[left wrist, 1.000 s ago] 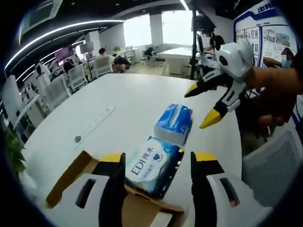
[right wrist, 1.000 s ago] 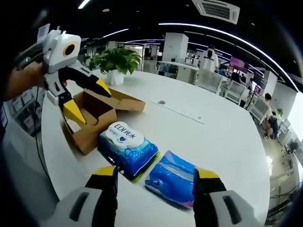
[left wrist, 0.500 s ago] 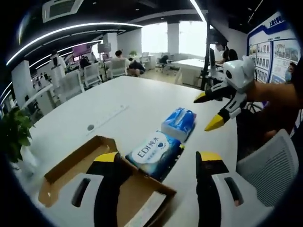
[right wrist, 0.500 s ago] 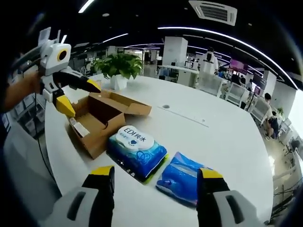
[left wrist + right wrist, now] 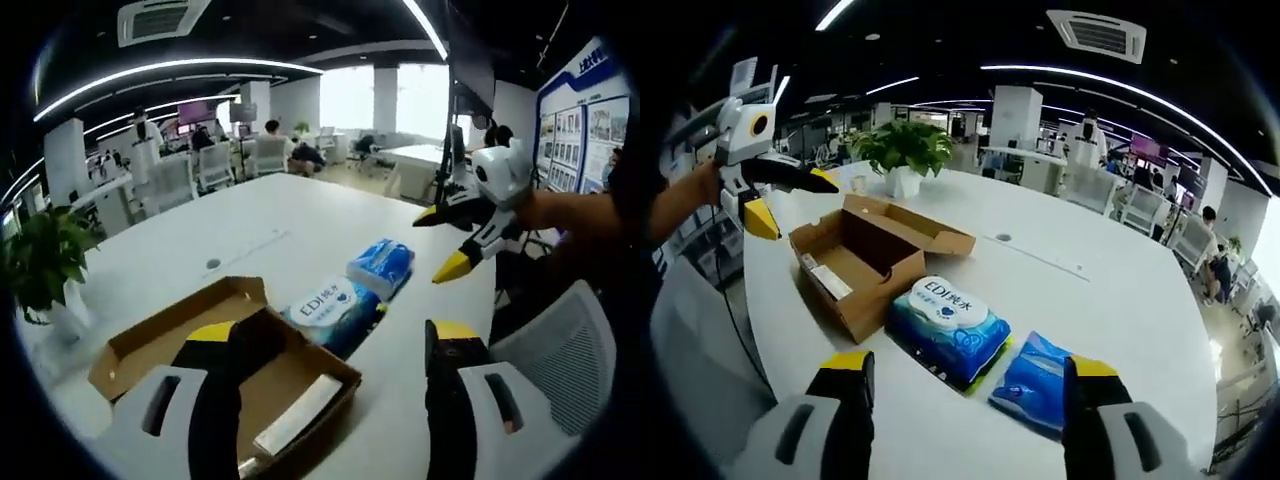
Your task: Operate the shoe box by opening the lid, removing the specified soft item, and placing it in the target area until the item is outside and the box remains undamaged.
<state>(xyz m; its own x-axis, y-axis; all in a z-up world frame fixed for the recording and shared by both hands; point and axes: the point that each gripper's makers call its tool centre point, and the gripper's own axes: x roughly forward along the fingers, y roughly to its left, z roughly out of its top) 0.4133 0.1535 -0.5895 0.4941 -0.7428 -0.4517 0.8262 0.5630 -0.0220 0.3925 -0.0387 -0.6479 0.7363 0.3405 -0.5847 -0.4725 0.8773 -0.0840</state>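
Observation:
An open brown cardboard shoe box (image 5: 215, 365) (image 5: 872, 258) lies on the white round table (image 5: 290, 215), its lid flap folded out. A flat white item (image 5: 300, 425) (image 5: 826, 280) rests inside it. Against the box lies a blue wet-wipe pack marked EDI (image 5: 330, 305) (image 5: 945, 318), and beside that a blue soft tissue pack (image 5: 382, 266) (image 5: 1035, 380). My left gripper (image 5: 333, 335) (image 5: 790, 200) hangs open, back from the box's near end. My right gripper (image 5: 968, 365) (image 5: 462, 232) is open too, held off the table short of the two packs.
A potted plant (image 5: 902, 150) (image 5: 40, 262) stands at the table's edge beyond the box. A slim strip and a round cap (image 5: 1004, 238) sit mid-table. A mesh chair (image 5: 565, 360) is by the table's edge. Office desks and people fill the background.
Both grippers have drawn back and up from the packs and the box, so more of the table shows. Box and packs stay put; both stay open.

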